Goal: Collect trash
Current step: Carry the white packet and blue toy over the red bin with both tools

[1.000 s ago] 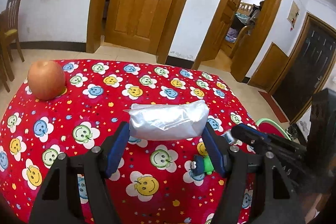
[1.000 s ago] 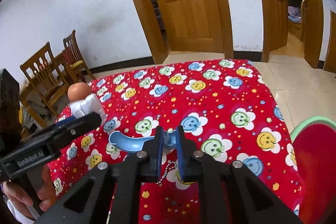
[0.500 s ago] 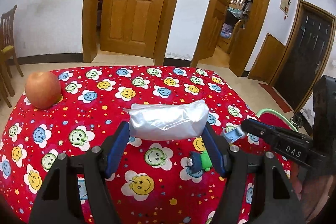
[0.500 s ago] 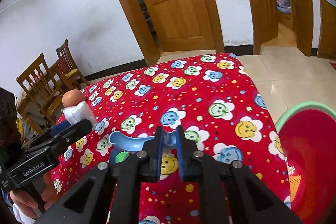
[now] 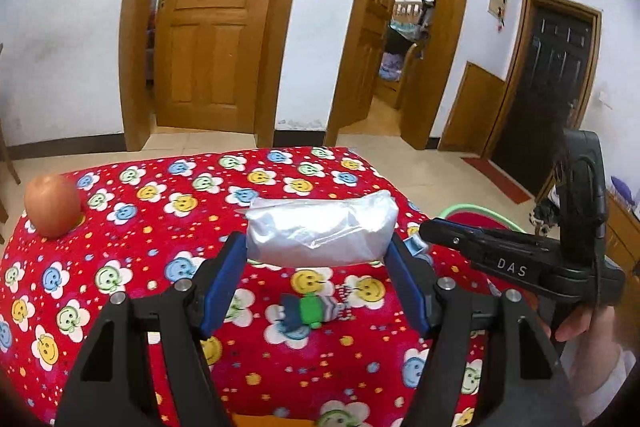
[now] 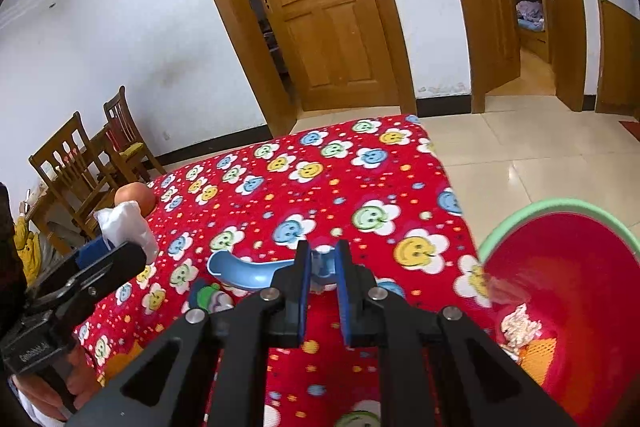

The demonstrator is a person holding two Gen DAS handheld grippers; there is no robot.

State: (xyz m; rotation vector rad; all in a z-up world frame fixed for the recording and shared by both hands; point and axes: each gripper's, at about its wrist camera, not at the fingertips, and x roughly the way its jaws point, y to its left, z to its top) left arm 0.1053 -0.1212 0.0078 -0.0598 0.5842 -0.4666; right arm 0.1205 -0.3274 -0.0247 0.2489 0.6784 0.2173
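We see the left claw (image 5: 320, 259) about half open, its 2 blue pads clamped on the ends of a crinkly, shiny plastic packet (image 5: 320, 233) carried above the desk (image 5: 248, 187). The right claw (image 6: 322, 267) is nearly closed, pinching the handle of a smooth blue plastic spoon (image 6: 240, 269), bowl pointing away from the bin (image 6: 568, 291). That red bin with a pale green rim stands beside the desk, crumpled scraps inside. On the desk's red smiley-flower cloth lie a round apple (image 5: 52, 205) at the corner far from the bin and a small green-and-blue toy (image 5: 310, 311) below the packet.
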